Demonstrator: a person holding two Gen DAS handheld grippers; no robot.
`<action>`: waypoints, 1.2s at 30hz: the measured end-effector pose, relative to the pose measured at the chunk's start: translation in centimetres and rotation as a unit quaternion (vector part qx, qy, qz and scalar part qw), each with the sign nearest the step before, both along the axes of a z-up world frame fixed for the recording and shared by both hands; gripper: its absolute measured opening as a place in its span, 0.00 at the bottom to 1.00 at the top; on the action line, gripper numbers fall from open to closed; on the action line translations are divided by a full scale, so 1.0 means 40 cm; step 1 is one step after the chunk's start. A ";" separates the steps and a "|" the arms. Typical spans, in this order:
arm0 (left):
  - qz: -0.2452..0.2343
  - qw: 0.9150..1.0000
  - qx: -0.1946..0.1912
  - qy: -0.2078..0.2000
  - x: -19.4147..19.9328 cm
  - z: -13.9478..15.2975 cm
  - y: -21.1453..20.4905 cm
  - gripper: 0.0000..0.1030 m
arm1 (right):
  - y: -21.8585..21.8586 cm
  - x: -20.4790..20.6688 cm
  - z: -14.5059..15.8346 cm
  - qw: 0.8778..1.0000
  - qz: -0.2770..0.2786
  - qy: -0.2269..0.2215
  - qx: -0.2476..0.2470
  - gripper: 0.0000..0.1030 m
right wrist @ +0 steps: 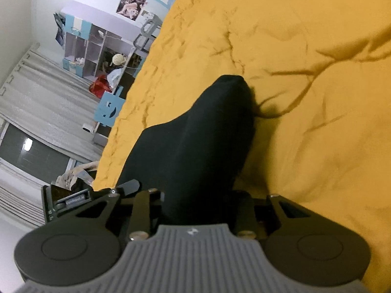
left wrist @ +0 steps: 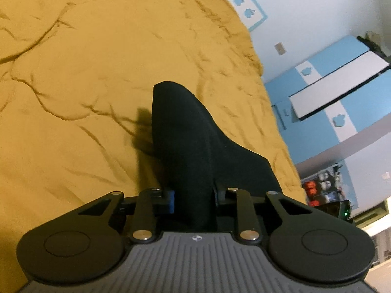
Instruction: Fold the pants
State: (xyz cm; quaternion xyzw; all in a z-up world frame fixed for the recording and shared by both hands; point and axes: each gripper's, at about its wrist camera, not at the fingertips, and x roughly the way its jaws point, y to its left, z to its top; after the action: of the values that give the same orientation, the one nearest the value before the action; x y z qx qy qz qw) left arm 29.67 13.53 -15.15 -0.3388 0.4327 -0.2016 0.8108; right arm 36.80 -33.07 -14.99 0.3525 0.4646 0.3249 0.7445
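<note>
1. Nearest in the left wrist view, the left gripper (left wrist: 194,199) has its jaws clamped on a bunch of the black pants (left wrist: 185,131), with a blue pad (left wrist: 170,200) pressed against the cloth on one side.
2. Likewise in the right wrist view, the right gripper (right wrist: 198,201) has its jaws closed on the same dark fabric, which fills the gap between them and hides the pads.
3. Just beyond each gripper, the pants rise in a tall fold that tapers to a rounded end and hangs over the bed, casting a shadow on the cover beside it.
4. Further out, the creased mustard-yellow bedspread (left wrist: 85,73) spreads across most of both views.
5. Past the bed's edge in the left view stands a blue and white wardrobe (left wrist: 342,102) with apple-shaped cutouts.
6. Past the bed's edge in the right view stand a cubby shelf (right wrist: 92,46) holding small items, grey curtains (right wrist: 44,102) and a dark window (right wrist: 34,151).
</note>
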 end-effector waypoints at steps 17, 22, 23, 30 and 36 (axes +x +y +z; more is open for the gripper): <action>0.002 0.996 -0.064 -0.066 -0.158 0.151 -0.052 0.24 | -0.110 -0.172 0.211 0.998 -0.014 -0.053 0.031 0.21; -0.005 0.996 -0.058 -0.065 -0.223 0.202 -0.085 0.24 | -0.153 -0.262 0.280 0.998 -0.014 -0.060 0.025 0.21; -0.006 0.997 -0.053 -0.059 -0.235 0.207 -0.090 0.24 | -0.157 -0.278 0.284 0.998 -0.012 -0.053 0.019 0.21; -0.013 0.998 -0.031 -0.058 -0.307 0.221 -0.109 0.19 | -0.180 -0.387 0.267 0.999 -0.017 -0.023 0.024 0.21; -0.018 0.998 -0.017 -0.060 -0.328 0.228 -0.092 0.19 | -0.146 -0.405 0.293 0.999 -0.013 -0.024 0.019 0.21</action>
State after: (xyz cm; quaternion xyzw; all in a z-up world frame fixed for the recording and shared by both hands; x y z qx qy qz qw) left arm 16.55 9.84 -6.01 -0.3321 0.3855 -0.2439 0.8256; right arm 20.61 -38.93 -3.26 0.3648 0.4356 0.3325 0.7528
